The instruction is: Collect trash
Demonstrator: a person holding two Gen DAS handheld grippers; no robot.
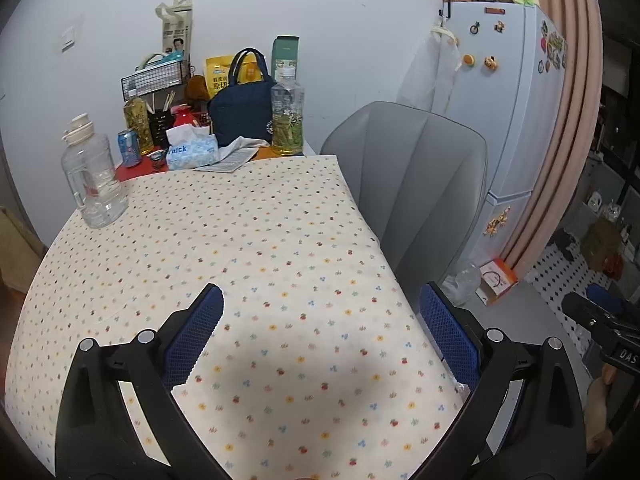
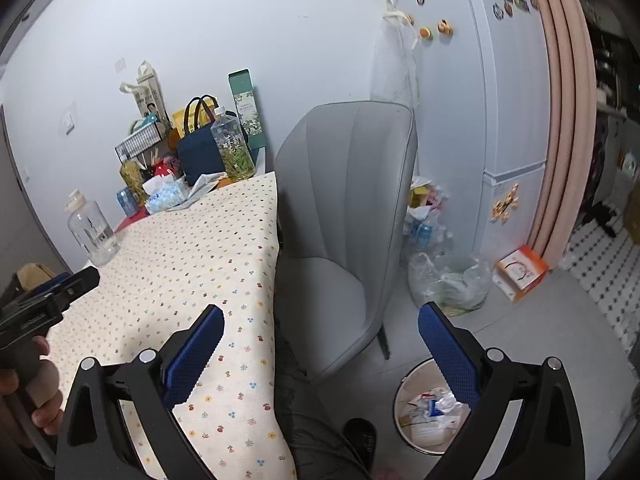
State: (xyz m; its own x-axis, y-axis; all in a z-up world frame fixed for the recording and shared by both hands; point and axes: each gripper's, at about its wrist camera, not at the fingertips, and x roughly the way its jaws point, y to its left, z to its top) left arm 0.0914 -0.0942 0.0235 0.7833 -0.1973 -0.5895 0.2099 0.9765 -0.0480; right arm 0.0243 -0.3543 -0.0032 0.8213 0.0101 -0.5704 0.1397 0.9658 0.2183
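Observation:
A round white trash bin (image 2: 404,396) holding wrappers and paper stands on the floor below my right gripper (image 2: 322,340), which is open and empty over the table's right edge. My left gripper (image 1: 320,320) is open and empty above the flower-print tablecloth (image 1: 240,248). At the table's far end lie a crumpled grey cloth and printed paper (image 1: 232,158), a blue can (image 1: 129,147) and a tissue pack (image 1: 191,151). The left gripper also shows at the left of the right wrist view (image 2: 60,292).
A clear jug (image 1: 94,184), tea bottles (image 1: 287,114), a navy bag (image 1: 240,110) and a wire rack (image 1: 156,76) crowd the far end. A grey chair (image 2: 344,220) stands right of the table. Plastic bags (image 2: 448,280), an orange box (image 2: 520,272) and a fridge (image 2: 472,80) lie beyond.

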